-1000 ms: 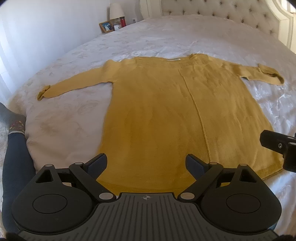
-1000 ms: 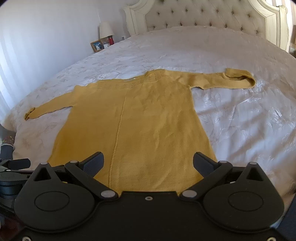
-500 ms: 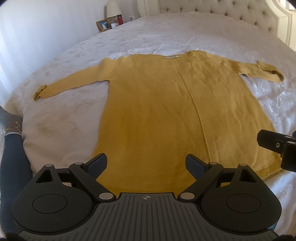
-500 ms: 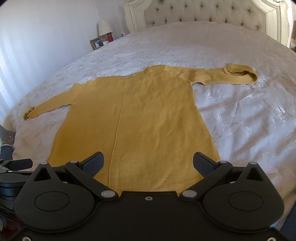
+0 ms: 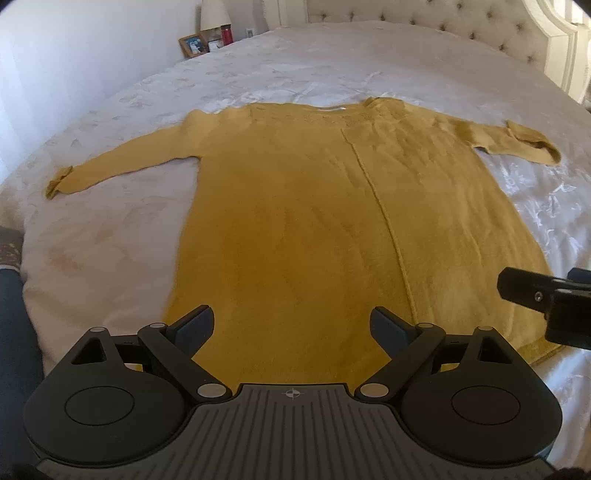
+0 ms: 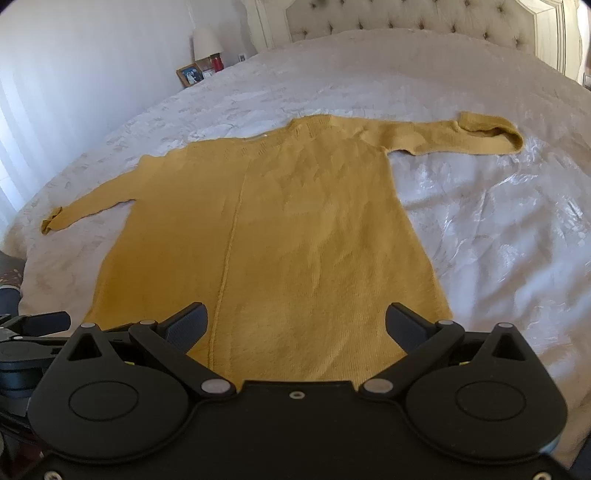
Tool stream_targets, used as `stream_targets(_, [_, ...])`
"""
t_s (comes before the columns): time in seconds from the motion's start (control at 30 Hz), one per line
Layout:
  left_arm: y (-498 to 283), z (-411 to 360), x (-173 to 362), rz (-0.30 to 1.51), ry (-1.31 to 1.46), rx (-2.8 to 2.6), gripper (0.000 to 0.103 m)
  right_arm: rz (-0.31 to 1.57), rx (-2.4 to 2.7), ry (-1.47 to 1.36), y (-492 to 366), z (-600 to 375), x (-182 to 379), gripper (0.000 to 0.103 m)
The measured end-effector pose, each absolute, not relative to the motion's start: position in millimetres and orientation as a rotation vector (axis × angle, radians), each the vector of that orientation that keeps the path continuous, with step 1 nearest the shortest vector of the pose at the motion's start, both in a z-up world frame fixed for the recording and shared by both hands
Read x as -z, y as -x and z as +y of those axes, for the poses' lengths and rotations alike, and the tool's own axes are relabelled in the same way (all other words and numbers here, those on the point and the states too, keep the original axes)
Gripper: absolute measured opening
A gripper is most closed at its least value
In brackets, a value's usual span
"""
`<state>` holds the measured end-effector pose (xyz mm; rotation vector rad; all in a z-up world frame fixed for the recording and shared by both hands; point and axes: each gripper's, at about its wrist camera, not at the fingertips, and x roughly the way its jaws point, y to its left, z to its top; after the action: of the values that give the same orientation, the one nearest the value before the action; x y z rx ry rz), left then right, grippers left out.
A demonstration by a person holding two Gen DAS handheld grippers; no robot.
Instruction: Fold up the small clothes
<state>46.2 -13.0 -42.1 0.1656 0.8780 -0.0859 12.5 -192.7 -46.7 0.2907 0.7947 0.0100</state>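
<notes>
A mustard-yellow knitted sweater (image 5: 332, 221) (image 6: 277, 229) lies flat on the bed, both sleeves stretched out sideways and the hem nearest me. My left gripper (image 5: 291, 325) hovers open over the hem's left half with nothing between its fingers. Over the hem's right half my right gripper (image 6: 295, 323) is likewise open and holds nothing. One finger of the right gripper shows at the right edge of the left wrist view. The right sleeve's cuff (image 6: 487, 129) is folded back on itself.
The bed (image 6: 498, 240) has a white patterned cover and a tufted headboard (image 6: 424, 18) at the far end. A bedside table at the back left carries a lamp (image 5: 212, 14), a photo frame (image 5: 192, 46) and a red jar. A person's dark-clothed leg (image 5: 14, 314) is at the left.
Both grippers have crept slightly forward and lower over the hem, so the sweater looks a little larger. The jaws stay wide and the sweater has not moved.
</notes>
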Motion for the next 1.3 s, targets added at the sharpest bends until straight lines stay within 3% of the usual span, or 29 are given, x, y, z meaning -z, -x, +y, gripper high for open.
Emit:
stream_targets(0.57, [-94,-7,68,0.893,-0.168,0.094,0.092,0.822,0.016,-0.271,-60,-210,72,0.102])
stream_targets(1.3, [-234,-33,75,0.771,-0.171,0.047,0.092,0.669,0.231,-0.167,-204,-351,62,0.102])
